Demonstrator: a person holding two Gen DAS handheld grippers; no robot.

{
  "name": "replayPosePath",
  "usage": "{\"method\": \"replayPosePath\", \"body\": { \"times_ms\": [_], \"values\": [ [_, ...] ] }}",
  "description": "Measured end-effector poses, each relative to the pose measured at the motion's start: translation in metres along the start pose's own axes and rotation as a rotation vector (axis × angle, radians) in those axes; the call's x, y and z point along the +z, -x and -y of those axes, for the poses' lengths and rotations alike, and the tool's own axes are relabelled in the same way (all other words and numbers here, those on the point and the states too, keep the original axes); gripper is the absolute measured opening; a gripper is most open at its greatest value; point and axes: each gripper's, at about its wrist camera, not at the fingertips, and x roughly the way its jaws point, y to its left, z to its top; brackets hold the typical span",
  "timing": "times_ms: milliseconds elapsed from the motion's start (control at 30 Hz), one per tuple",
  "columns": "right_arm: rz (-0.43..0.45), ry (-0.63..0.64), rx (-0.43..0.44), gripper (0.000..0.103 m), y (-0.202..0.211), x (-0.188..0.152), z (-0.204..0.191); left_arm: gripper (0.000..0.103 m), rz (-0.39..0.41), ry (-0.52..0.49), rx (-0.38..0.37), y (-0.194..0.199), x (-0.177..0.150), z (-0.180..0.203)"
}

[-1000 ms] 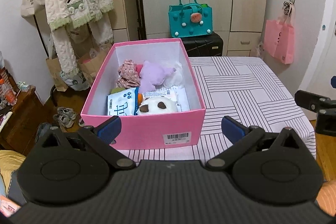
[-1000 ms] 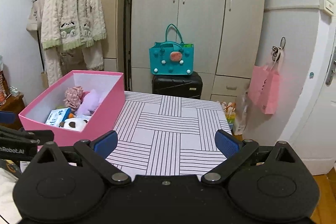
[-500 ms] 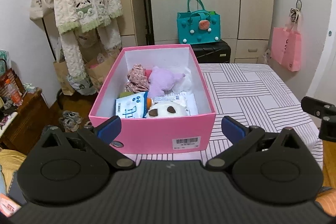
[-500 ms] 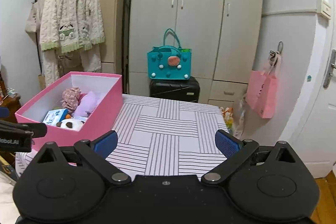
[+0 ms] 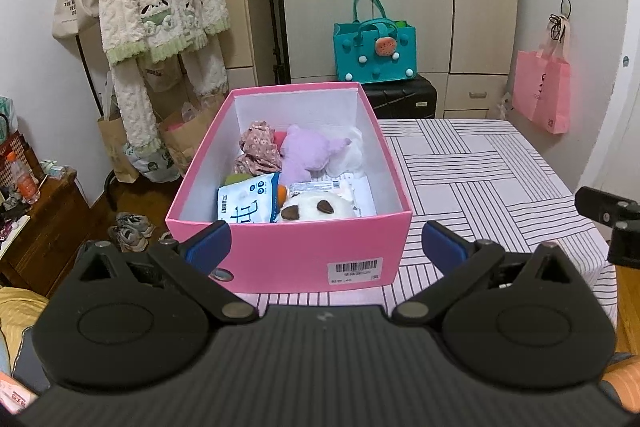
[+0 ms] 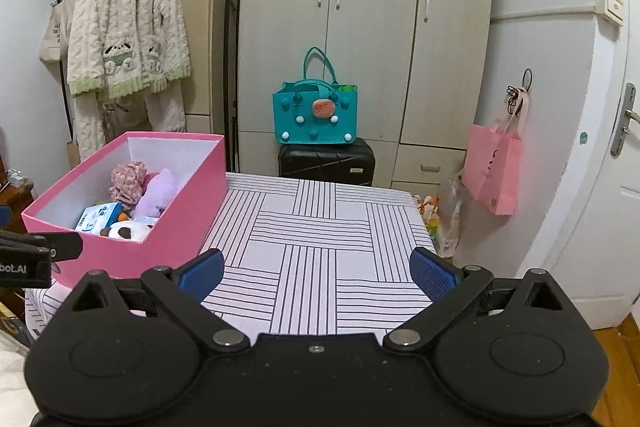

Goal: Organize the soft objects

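A pink box (image 5: 288, 251) stands on the left part of the striped table (image 5: 472, 179). In it lie a purple plush (image 5: 306, 151), a floral cloth (image 5: 258, 147), a white plush with brown ears (image 5: 316, 209), a white soft item (image 5: 352, 151) and a blue-white packet (image 5: 246, 203). My left gripper (image 5: 324, 241) is open and empty, in front of the box's near wall. My right gripper (image 6: 316, 273) is open and empty over the table's near edge, right of the box (image 6: 176, 211). The purple plush (image 6: 158, 193) and the white plush (image 6: 128, 229) also show in the right wrist view.
A teal bag (image 6: 316, 115) sits on a black suitcase (image 6: 326, 161) behind the table, before a wardrobe. A pink bag (image 6: 496, 171) hangs on the right wall. A fleece robe (image 5: 156, 3) hangs at left, with paper bags and shoes (image 5: 132, 227) on the floor.
Both grippers have drawn back and risen a little, so the box and table look farther away. Both stay open and empty. The box's contents have not moved.
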Motion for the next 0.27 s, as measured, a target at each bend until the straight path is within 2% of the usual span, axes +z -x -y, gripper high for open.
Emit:
{"method": "replayPosePath", "body": {
  "times_ms": [267],
  "values": [
    [-0.005, 0.004, 0.0, 0.101, -0.0021, 0.0002, -0.0019, 0.103, -0.002, -0.011, 0.018, -0.0014, 0.0001, 0.0006]
  ]
}}
